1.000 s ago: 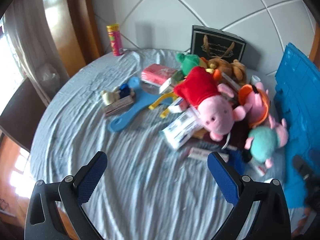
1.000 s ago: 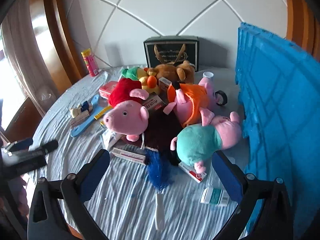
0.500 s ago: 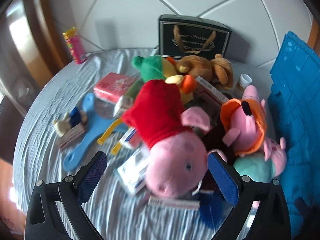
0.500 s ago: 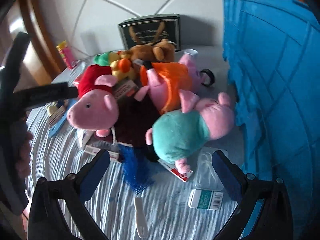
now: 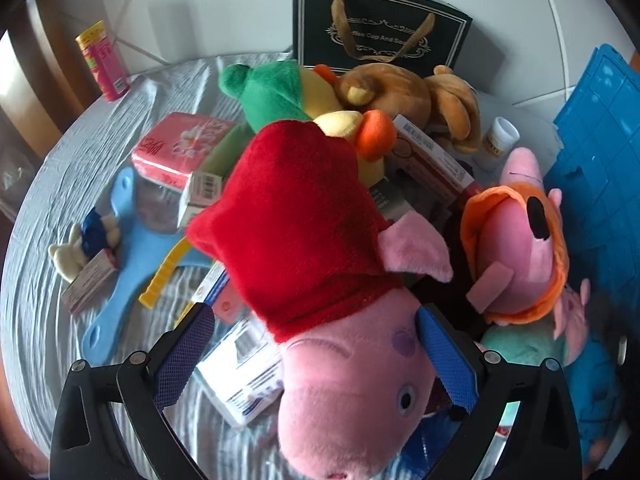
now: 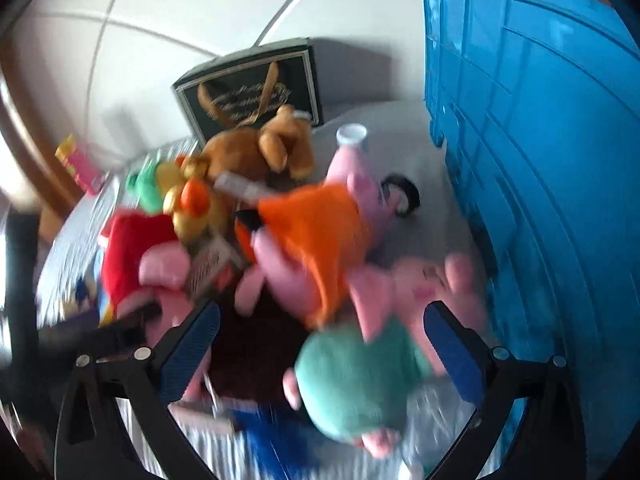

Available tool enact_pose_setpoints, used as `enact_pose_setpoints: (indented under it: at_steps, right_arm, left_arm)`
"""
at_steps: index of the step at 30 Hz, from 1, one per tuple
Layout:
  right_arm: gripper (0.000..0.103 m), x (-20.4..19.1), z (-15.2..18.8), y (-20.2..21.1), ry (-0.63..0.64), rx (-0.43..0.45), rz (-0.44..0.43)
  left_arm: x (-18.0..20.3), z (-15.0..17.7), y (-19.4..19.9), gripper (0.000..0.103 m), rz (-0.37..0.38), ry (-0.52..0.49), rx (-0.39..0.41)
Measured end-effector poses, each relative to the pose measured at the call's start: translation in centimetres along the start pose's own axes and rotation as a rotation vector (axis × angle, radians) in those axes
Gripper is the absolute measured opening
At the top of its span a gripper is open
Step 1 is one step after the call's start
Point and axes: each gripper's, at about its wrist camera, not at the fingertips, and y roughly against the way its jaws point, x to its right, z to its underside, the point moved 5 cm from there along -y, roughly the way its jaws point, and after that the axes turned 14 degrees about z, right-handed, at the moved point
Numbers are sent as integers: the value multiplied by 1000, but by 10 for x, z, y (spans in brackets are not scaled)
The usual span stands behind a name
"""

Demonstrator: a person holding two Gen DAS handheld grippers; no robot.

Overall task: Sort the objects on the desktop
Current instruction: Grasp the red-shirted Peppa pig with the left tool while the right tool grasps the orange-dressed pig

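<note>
A pink pig plush in a red dress (image 5: 304,232) lies on the grey cloth table (image 5: 48,320). My left gripper (image 5: 312,320) is open, and its blue pads stand on either side of the pig's head without closing on it. In the blurred right wrist view, my right gripper (image 6: 322,312) is open just over a pig plush in a teal shirt (image 6: 356,384), which lies between its fingers. A pig in an orange dress (image 6: 316,232) lies right behind the teal one. The blue crate (image 6: 540,160) stands to the right.
A black gift bag (image 5: 380,36), a brown plush (image 5: 400,92) and a green-and-yellow plush (image 5: 272,92) sit at the back. A pink tissue pack (image 5: 176,148), a light blue paddle (image 5: 120,264), small boxes (image 5: 244,372) and a pink can (image 5: 102,60) lie to the left.
Both grippers moved forward and down into the pile. The left one now straddles the red-dress pig's head; the right one has closed in on the teal pig and its view has blurred.
</note>
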Motion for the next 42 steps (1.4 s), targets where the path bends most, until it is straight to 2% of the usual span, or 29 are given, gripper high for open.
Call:
enact_pose_setpoints:
  at_steps: [4, 6, 8, 12, 16, 20, 21, 25, 28, 32, 34, 38, 41, 42]
  right_arm:
    - [103, -3, -26, -32, -43, -47, -8]
    - [103, -9, -32, -51, -22, -84, 10]
    - [103, -16, -31, -69, 3, -117, 14]
    - [103, -31, -23, -102, 48, -175, 5]
    - [103, -43, -8, -126, 113, -216, 37]
    - [101, -41, -4, -119, 114, -157, 28]
    - [92, -40, -4, -116, 119, -140, 37]
    - [86, -35, -3, -94, 134, -68, 57]
    - [81, -34, 13, -75, 153, -63, 17]
    - [79, -35, 49, -34, 251, -60, -43]
    - [79, -36, 67, -21, 297, -84, -62]
    - [81, -25, 76, -14, 258, -116, -69]
    - [92, -22, 69, -6, 191, -99, -90]
    - [100, -22, 65, -1, 169, -88, -98]
  left_arm:
    - [4, -1, -17, 102, -18, -33, -30]
    - [1, 0, -21, 99, -17, -48, -30]
    - [-3, 0, -18, 94, -7, -61, -20]
    - [-14, -12, -12, 85, -52, -110, 7]
    - [-24, -22, -12, 82, -93, -141, 20]
    - [-31, -23, -16, 82, -69, -130, 16]
    - [-32, -23, -18, 81, -64, -128, 14]
    - [-32, -20, -15, 78, -55, -149, 24]
    - [-35, -16, -11, 76, -35, -146, 16]
    - [-43, -5, -6, 76, -18, -140, -11]
    - [-47, 0, -6, 76, -2, -133, -22]
    - [-47, 3, -6, 77, 0, -129, -20]
    - [-47, 5, -6, 80, 0, -122, -21]
    - [-47, 6, -6, 80, -1, -120, -20]
